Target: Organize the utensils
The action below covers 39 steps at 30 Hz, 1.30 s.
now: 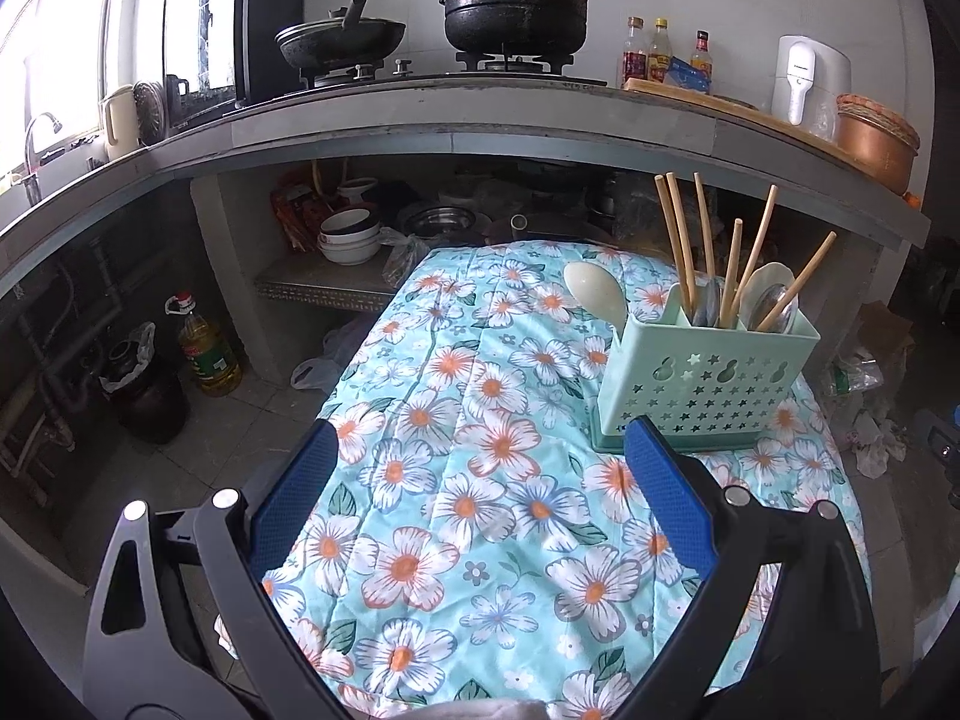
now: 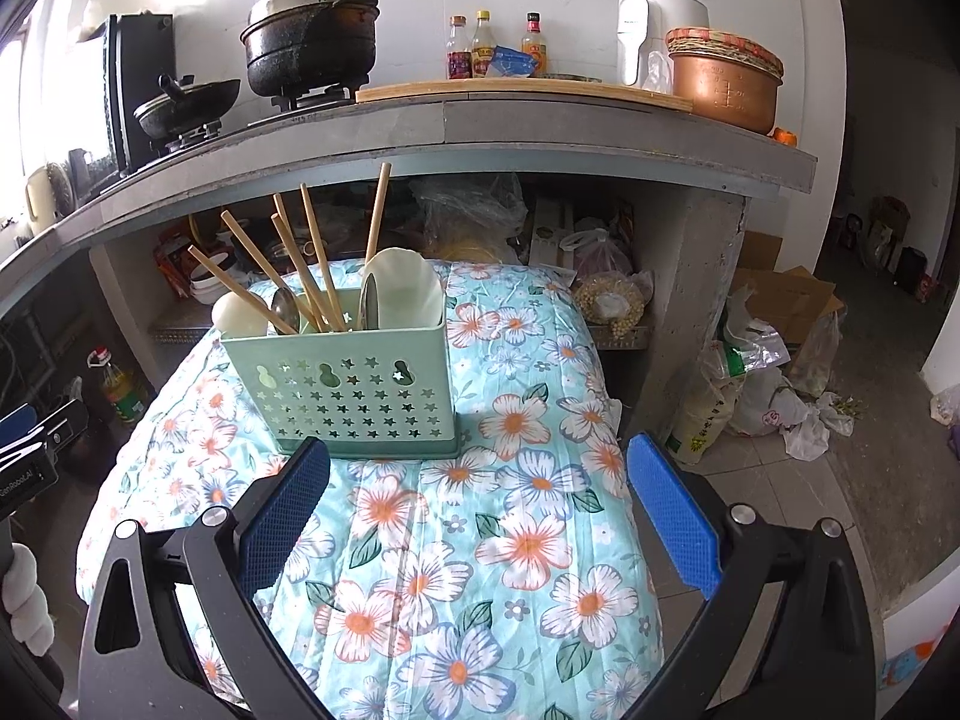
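A pale green perforated utensil holder stands on the floral cloth. It holds several wooden chopsticks, metal spoons and pale plastic spoons. My left gripper is open and empty, low over the cloth, with the holder just beyond its right finger. My right gripper is open and empty, with the holder just beyond its left finger.
A concrete counter runs behind, with a black pot, a wok, sauce bottles and a copper pot. Bowls sit on the shelf below. An oil bottle and bags are on the floor.
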Motion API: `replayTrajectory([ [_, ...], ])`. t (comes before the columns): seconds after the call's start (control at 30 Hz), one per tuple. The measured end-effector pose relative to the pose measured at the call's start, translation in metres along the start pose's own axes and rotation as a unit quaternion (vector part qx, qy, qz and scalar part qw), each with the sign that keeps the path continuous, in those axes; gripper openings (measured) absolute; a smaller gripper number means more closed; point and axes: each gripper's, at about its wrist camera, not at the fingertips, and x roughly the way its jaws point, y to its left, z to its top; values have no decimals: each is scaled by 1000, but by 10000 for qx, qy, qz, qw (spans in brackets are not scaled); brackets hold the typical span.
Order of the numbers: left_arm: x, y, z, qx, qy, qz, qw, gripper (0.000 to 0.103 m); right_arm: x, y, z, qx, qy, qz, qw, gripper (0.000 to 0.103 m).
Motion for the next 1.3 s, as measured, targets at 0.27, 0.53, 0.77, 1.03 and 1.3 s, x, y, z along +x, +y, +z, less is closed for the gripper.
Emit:
replayTrajectory([
  [0.27, -1, -4, -1, 98, -32, -112, 9999, 92, -1, 0, 0, 2, 3, 8, 10000, 97],
  [0.53, -3, -6, 1, 173, -80, -232, 9995, 92, -1, 0, 0, 1, 2, 20, 10000, 97],
  [0.77, -5, -9, 2, 242, -113, -317, 9991, 92, -1, 0, 0, 0, 0, 21, 10000, 97],
  [1.03, -5, -10, 1, 251, -111, -320, 9991, 92, -1, 0, 0, 8, 1, 28, 10000, 97],
  [1.3, -5, -10, 1, 254, -104, -324, 9991, 92, -1, 1, -1, 0, 9, 32, 10000, 97],
])
